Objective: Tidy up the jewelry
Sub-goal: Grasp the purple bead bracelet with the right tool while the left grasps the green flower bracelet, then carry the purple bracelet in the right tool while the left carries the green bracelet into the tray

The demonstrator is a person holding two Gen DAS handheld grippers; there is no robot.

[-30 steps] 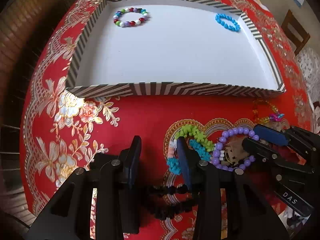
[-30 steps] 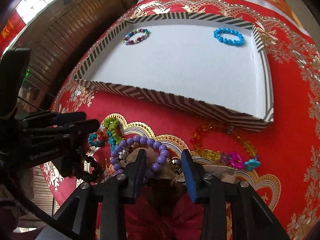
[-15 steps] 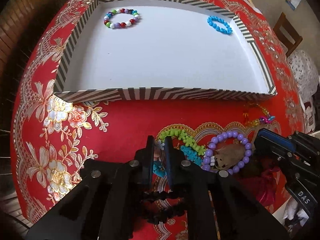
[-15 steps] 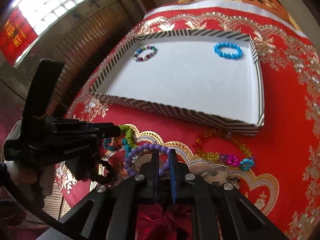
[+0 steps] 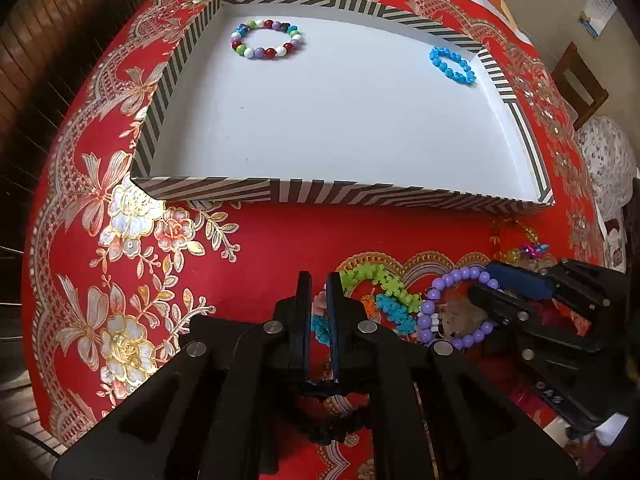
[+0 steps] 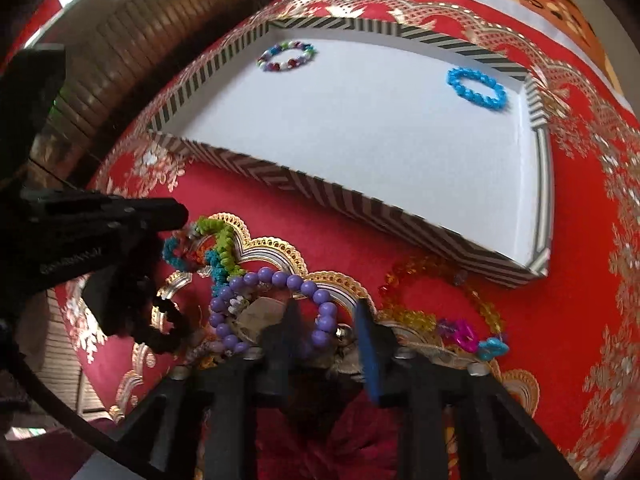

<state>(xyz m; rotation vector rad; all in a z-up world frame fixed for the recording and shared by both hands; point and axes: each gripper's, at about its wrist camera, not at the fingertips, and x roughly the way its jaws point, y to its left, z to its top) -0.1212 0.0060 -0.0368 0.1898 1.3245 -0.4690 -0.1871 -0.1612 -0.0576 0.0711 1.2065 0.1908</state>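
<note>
A striped-rim white tray (image 5: 360, 196) holds a mixed-colour bead bracelet (image 5: 260, 53) at its far left and a blue bracelet (image 5: 442, 66) at its far right. In front of it on the red cloth lie a fuzzy green-and-teal bracelet (image 5: 392, 284), a purple bead bracelet (image 6: 280, 278), an amber bead strand (image 6: 412, 316) and a black bracelet (image 6: 168, 332). My left gripper (image 5: 319, 280) is shut on the fuzzy bracelet's pink-and-teal left end. My right gripper (image 6: 328, 316) straddles the purple bracelet's right side; its jaws are opening and the pads stand off the beads.
The red embroidered cloth (image 5: 120, 240) drops off at the left and near edges. A wooden chair (image 5: 576, 80) stands beyond the table at the right. A brown pendant (image 5: 456, 316) lies inside the purple ring. The two grippers work close together in front of the tray.
My left jaws went from wide apart to shut on the fuzzy bracelet's end. My right jaws closed at the purple beads, then parted again.
</note>
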